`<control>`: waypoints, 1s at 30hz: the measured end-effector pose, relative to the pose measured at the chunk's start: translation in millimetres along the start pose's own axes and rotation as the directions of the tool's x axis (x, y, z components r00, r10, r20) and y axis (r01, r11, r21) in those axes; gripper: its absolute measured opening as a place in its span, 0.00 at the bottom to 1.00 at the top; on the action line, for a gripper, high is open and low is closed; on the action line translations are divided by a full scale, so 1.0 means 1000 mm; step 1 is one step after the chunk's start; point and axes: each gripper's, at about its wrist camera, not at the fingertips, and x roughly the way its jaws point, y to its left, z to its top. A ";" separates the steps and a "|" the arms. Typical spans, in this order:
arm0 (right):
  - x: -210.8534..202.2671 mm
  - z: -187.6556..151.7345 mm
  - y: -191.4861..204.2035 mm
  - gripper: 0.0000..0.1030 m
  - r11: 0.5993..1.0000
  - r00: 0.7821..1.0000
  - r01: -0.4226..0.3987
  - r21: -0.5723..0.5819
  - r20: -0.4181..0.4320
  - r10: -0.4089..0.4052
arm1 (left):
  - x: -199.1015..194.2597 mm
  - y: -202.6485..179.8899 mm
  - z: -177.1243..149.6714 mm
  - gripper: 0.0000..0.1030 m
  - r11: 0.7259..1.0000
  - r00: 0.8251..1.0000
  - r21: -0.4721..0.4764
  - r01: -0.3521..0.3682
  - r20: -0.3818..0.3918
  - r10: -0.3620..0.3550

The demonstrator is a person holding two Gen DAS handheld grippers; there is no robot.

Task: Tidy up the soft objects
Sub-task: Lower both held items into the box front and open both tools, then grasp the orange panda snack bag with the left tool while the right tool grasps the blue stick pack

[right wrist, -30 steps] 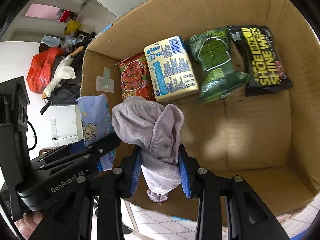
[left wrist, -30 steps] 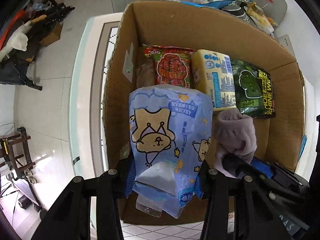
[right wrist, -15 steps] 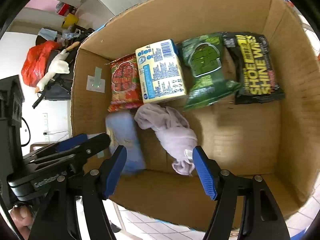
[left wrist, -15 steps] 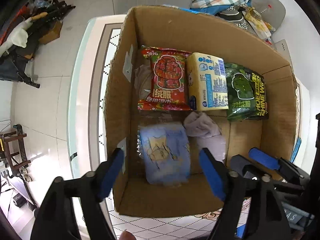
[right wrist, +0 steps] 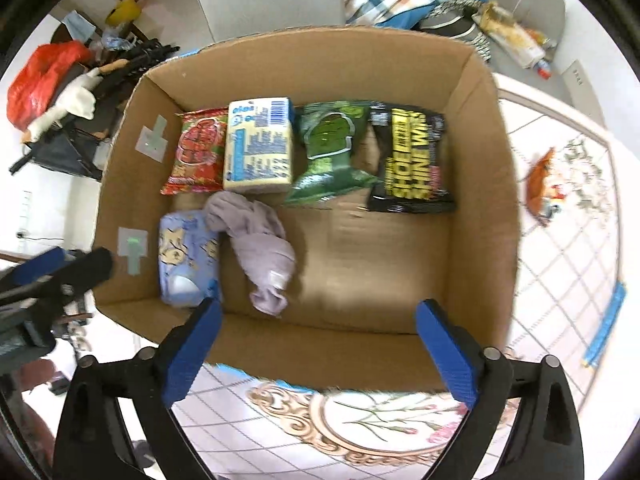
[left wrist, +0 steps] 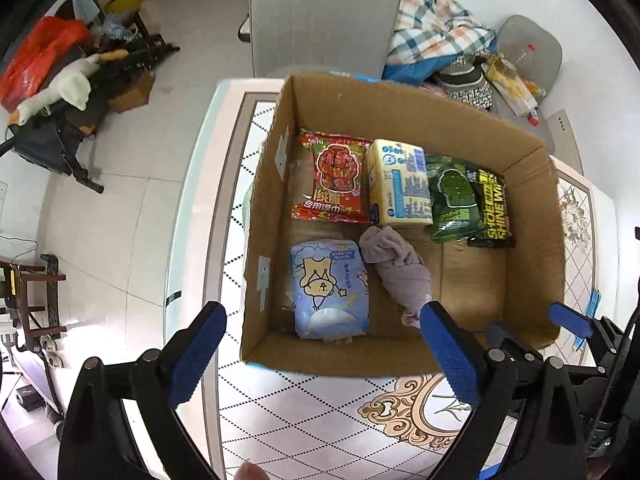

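Cardboard box [left wrist: 472, 128], open-topped, standing on the patterned table [left wrist: 320, 412].

Far row, left to right: red wipes pack [left wrist: 335, 176]; yellow pack [left wrist: 400, 184]; green pack [left wrist: 454, 196]; black shoe-shine wipes pack [right wrist: 412, 160], its left edge tucked under the green one.

Near row: blue bear-print tissue pack [left wrist: 328, 288], lying flat in the near-left corner; grey-lilac cloth [left wrist: 400, 264], bundled, touching the tissue pack's right side. The near-right floor of the box is bare cardboard.

Left hand-held gripper [left wrist: 320, 354]: jaws spread wide, nothing between them, held above the near wall of the box over the tissue pack.

Right hand-held gripper [right wrist: 320, 344]: jaws likewise spread wide and empty, above the near wall, to the right of the cloth.

Progress, as judged: six soft items lie in the box, none in a grip. A reddish item [right wrist: 540, 188] lies on the table right of the box; too blurred to identify, possibly one more to pack.
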 end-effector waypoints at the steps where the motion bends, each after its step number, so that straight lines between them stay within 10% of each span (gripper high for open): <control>1: -0.005 -0.004 0.000 0.97 1.000 1.000 0.015 -0.005 0.011 -0.015 | -0.004 -0.002 -0.003 0.96 1.000 1.000 0.003 -0.001 0.009 0.001; 30: -0.174 -0.103 -0.031 0.98 0.999 0.949 -0.041 0.013 0.314 0.035 | -0.135 -0.055 -0.082 0.96 0.999 0.961 0.050 -0.011 0.276 -0.004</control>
